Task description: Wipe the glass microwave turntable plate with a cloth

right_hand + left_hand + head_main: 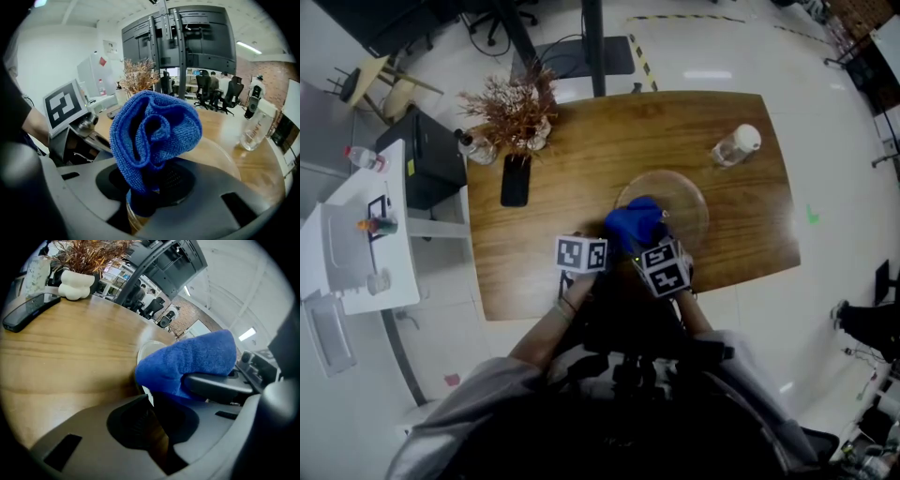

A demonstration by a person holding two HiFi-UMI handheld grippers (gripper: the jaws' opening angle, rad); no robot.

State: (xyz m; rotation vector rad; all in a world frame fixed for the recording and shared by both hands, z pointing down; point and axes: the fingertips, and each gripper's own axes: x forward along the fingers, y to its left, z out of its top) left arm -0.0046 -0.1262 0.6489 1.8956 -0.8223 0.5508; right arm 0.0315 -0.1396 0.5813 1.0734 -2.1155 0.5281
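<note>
The clear glass turntable plate point(684, 202) lies flat on the wooden table point(581, 159), near the front edge. My left gripper point(605, 242) is at the plate's near-left rim. In the left gripper view the plate rim point(146, 348) runs down into the narrow gap of the left gripper point(151, 401), whose jaws stand closed on it. My right gripper point(645, 242) is shut on a bunched blue cloth point(635, 223). In the right gripper view the blue cloth point(152, 131) rises from the right gripper point(146, 194) over the plate point(220, 159).
A clear plastic bottle point(734, 145) with a white cap lies at the table's back right. A black phone point(515, 180) and a dried plant point(511, 108) in a white vase point(77, 284) sit at the back left. A black box and a white cart stand to the table's left.
</note>
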